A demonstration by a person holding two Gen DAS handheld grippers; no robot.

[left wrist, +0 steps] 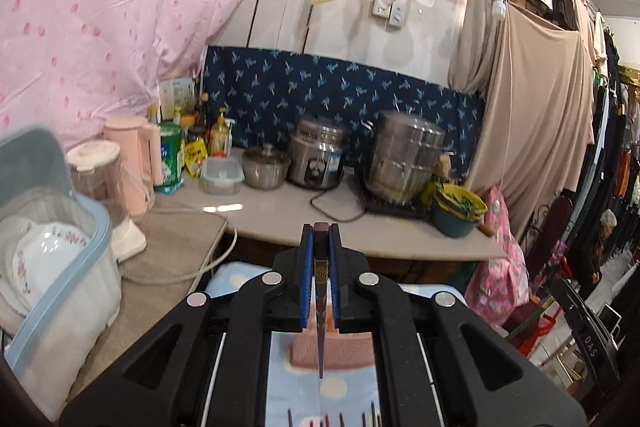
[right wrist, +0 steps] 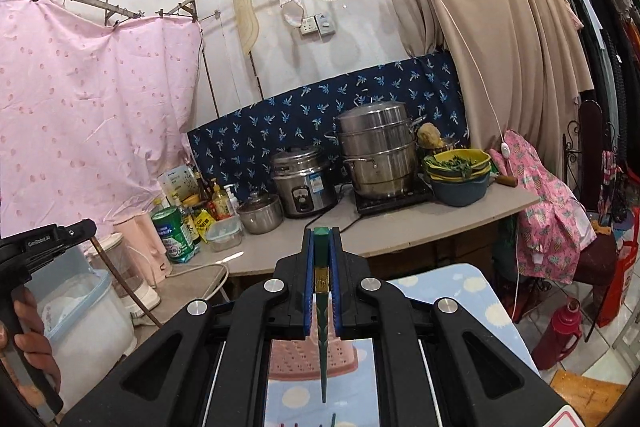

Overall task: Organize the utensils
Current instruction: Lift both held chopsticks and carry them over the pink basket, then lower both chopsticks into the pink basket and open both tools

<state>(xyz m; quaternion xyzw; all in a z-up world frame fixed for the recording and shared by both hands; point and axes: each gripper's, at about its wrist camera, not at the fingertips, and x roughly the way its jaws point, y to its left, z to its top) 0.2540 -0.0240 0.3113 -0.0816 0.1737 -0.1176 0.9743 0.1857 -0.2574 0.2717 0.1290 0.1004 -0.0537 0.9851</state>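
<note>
brown chopstick (left wrist: 320, 291) clamped in left hand-held gripper (left wrist: 321, 231), green chopstick (right wrist: 321, 291) clamped in right hand-held gripper (right wrist: 321, 233)

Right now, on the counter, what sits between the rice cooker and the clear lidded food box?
A small steel pot with a glass lid sits between the rice cooker and the food box; both wrist views show it.

The row of chopsticks (left wrist: 340, 419) on the patterned cloth is cut off by the bottom edge — only their tips show. The pink perforated basket (right wrist: 312, 357) is mostly hidden behind the right gripper (right wrist: 322, 239). The hand (right wrist: 28, 343) at left is cropped by the rim — its arm unseen.
</note>
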